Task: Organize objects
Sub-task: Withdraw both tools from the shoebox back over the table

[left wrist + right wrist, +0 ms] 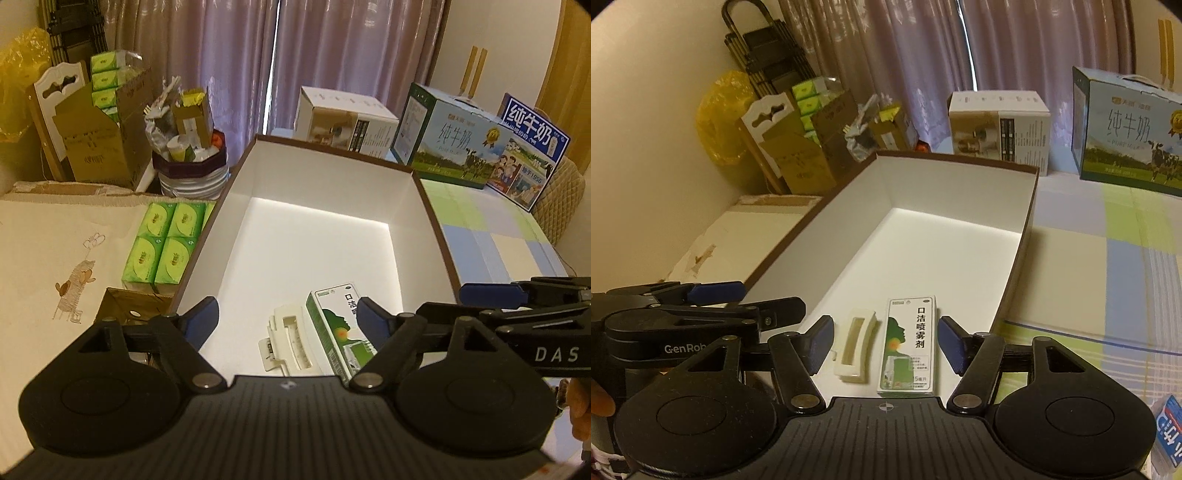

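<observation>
1. I'm hovering both grippers at the near end of the big open box. My right gripper is sitting wide open with nothing in it, and the left gripper is spread open and empty too.

2. Right under them, on the white floor of the box, two things are already lying side by side: one green-and-white spray carton and one cream plastic clip, which is just left of the carton, close but not quite touching from the right view.

3. So I'm reckoning two items are stowed and the rest of the box is going unused, since the whole far half is bare. Feels like early days to me.

4. Looking left of the box, I'm counting four green tissue packs in a block, with a sliver of maybe one more behind. Can't tell if they're meant to go in.

5. Further back I'm seeing one bin stuffed with rubbish, one brown cardboard carton holding more green packs, one white box and two milk cases on the checked cloth.

6. By my right gripper a blue-and-white pack is peeking in at the edge, possibly next.
</observation>
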The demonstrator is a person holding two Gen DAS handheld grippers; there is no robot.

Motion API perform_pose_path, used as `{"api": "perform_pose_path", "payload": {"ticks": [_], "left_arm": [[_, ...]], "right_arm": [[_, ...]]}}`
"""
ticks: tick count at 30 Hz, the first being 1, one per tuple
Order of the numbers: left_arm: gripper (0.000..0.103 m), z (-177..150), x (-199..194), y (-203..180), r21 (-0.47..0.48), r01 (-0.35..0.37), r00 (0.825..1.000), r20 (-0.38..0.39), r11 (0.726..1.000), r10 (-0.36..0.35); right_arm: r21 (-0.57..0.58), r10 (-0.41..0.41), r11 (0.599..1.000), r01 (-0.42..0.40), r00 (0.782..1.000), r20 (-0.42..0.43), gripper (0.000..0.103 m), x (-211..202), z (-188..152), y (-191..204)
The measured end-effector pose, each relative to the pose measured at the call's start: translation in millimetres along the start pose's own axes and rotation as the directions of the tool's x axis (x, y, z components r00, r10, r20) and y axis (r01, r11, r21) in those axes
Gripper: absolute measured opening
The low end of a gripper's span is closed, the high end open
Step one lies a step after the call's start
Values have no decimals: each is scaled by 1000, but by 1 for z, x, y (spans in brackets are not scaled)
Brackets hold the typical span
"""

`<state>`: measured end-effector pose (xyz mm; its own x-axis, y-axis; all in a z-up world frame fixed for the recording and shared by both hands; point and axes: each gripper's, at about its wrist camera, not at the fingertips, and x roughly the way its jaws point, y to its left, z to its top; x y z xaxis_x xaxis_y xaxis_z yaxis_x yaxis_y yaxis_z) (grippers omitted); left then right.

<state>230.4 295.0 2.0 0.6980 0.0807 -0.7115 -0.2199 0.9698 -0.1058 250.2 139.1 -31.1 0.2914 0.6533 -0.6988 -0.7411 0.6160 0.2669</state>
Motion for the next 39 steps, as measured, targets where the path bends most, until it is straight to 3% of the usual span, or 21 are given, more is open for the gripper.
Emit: {"api": "perform_pose_path", "payload": {"ticks": [13,20,39], "left_arm": [[87,-26,-54,-43,-26,-43,998,54,999,44],[94,-44,-72,-84,-12,-22,997,74,1000,23],[98,-96,-65,-196,28,86,996,-31,996,-85]], "right_arm": [[-54,103,993,-100,993,52,60,-67,-26,-17],[-56,143,989,-140,987,71,60,-106,-50,-46],[-34,87,996,-88,996,-6,60,-177,-118,-159]]}}
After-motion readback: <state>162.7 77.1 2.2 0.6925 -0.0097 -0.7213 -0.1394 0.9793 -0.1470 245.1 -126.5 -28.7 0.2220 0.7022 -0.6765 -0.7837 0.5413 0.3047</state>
